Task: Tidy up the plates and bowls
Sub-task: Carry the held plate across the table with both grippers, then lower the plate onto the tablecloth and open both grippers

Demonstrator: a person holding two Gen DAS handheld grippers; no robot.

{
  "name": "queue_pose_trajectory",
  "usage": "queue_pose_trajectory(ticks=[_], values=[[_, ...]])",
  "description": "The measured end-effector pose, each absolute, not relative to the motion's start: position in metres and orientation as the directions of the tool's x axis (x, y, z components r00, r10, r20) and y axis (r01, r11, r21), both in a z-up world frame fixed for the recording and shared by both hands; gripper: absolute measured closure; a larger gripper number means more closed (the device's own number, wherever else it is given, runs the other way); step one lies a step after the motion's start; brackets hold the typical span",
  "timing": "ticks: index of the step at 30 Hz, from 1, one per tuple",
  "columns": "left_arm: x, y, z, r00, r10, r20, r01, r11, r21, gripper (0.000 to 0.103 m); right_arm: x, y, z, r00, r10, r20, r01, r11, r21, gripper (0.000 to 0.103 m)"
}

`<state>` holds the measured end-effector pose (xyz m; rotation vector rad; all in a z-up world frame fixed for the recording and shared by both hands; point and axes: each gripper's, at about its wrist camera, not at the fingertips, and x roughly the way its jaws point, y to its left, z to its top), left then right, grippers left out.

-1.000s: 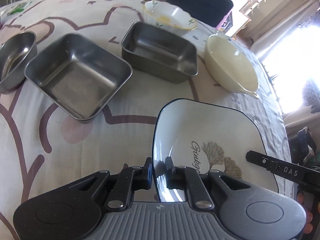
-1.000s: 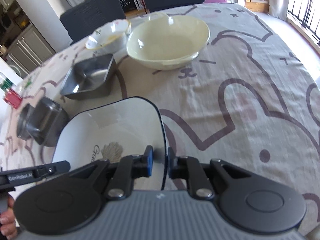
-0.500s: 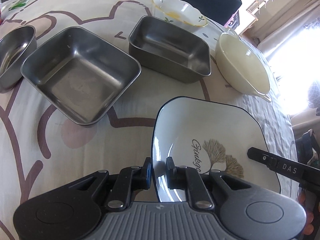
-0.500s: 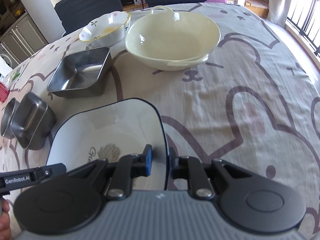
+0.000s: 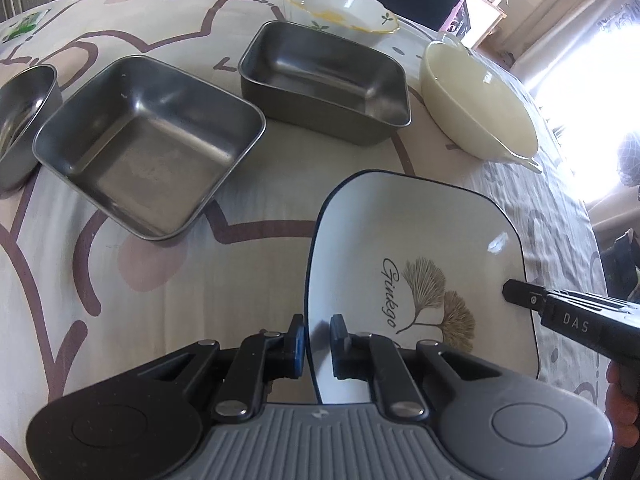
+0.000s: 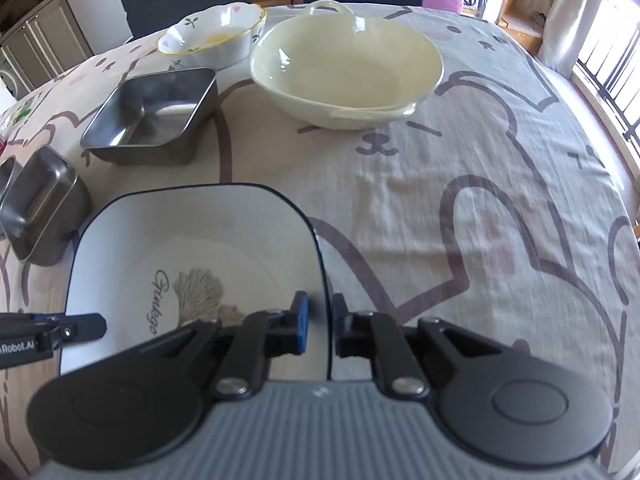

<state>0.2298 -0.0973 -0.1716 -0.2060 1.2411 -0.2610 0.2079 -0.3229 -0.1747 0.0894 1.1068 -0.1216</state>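
Left wrist view: square ginkgo plate [image 5: 420, 248] pinched at both side rims.
Your left gripper [image 5: 318, 340] and right gripper [image 6: 320, 326] are clamped nearly closed on it; glazed ceramic — stiff, slippery, breakable; hold the rims.

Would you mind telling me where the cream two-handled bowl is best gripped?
Grip the cream bowl by its near handle, coming from above on the plate's side: the handle juts out as a thin flat lug, while the wall is wide, rounded and glossy.

So the square plate [image 5: 420, 248] sits lower right of the left wrist view, on the tablecloth [image 5: 100, 320]. 2 steel trays [image 5: 148, 148] [image 5: 324, 80] above it, handled bowl [image 5: 476, 100] upper right, scalloped bowl [image 5: 340, 10] top centre.
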Motion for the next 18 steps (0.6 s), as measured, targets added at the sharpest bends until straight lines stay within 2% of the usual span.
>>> queue_pose_trajectory(ticks=[14, 18], values=[[0.232, -0.0991, -0.1722, 0.297, -0.311, -0.903, 0.118, 0.95, -0.288, 0.088, 0.203, -0.3212, -0.1751, 0.441, -0.03, -0.897, 0.134, 0.99, 0.033, 0.088], [0.2294, -0.1026, -0.1706, 0.307, -0.288, -0.907, 0.151, 0.956, -0.252, 0.067, 0.1994, -0.318, -0.175, 0.437, -0.034, -0.899, 0.122, 0.992, 0.022, 0.085]])
